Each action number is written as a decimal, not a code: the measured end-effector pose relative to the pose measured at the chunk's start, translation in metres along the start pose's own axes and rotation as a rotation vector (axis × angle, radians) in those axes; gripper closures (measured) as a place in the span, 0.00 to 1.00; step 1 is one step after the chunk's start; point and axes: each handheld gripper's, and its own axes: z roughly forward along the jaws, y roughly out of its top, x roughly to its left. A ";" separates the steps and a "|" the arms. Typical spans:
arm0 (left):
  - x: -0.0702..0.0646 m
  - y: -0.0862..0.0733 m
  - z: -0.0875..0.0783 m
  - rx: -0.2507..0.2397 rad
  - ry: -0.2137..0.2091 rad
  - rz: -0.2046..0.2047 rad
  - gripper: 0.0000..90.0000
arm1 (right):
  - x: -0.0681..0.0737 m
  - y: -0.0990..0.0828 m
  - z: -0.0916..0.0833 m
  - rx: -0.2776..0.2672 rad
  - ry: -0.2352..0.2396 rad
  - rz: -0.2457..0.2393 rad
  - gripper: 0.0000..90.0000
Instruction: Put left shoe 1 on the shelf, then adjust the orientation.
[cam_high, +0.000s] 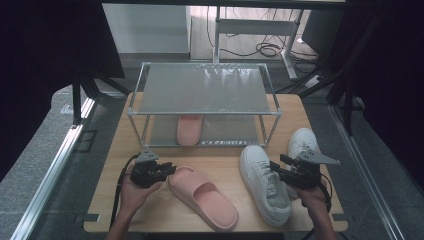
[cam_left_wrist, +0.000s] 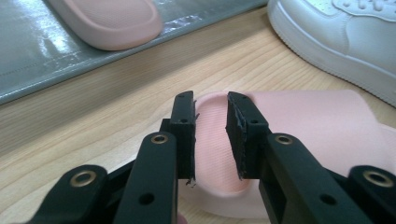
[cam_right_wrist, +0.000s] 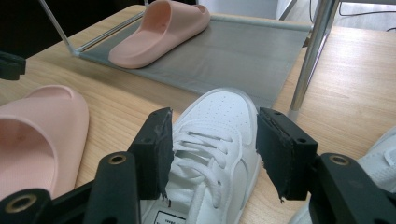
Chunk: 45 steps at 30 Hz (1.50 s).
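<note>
On the wooden table a two-tier metal shoe rack stands at the far side, its front posts between the shoes lying in front and the lower shelf. One pink slide lies on that lower shelf, toe toward the person; the upper shelf partly hides its far end in the high view. A second pink slide lies on the table in front of the rack, at an angle, just beside the left gripper.

In the left gripper view the left gripper has its jaws parted a little, with the rounded end of this slide showing in the gap. The pads do not clearly press on it, so the tool reads as slightly open around the edge, not clamped.

There are two white sneakers. One white sneaker lies on the table right of the slide, toe toward the rack. The other white sneaker lies just beyond the right hand, partly covered by the right gripper in the high view and cut off at the frame edge in the right gripper view. The right gripper has its jaws wide apart over the laces of the nearer sneaker, gripping nothing.

Counted: two slides, two sneakers, one rack, two grippers.
</note>
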 end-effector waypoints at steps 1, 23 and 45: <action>-0.001 0.000 -0.001 -0.003 -0.005 -0.002 0.81 | 0.000 0.000 0.000 0.000 -0.001 0.002 0.52; -0.034 0.010 0.002 -0.012 -0.132 0.052 0.96 | 0.000 -0.001 -0.002 0.000 -0.008 0.001 0.52; -0.085 0.004 0.014 0.022 -0.240 0.140 1.00 | -0.001 -0.001 -0.003 -0.004 -0.008 0.003 0.52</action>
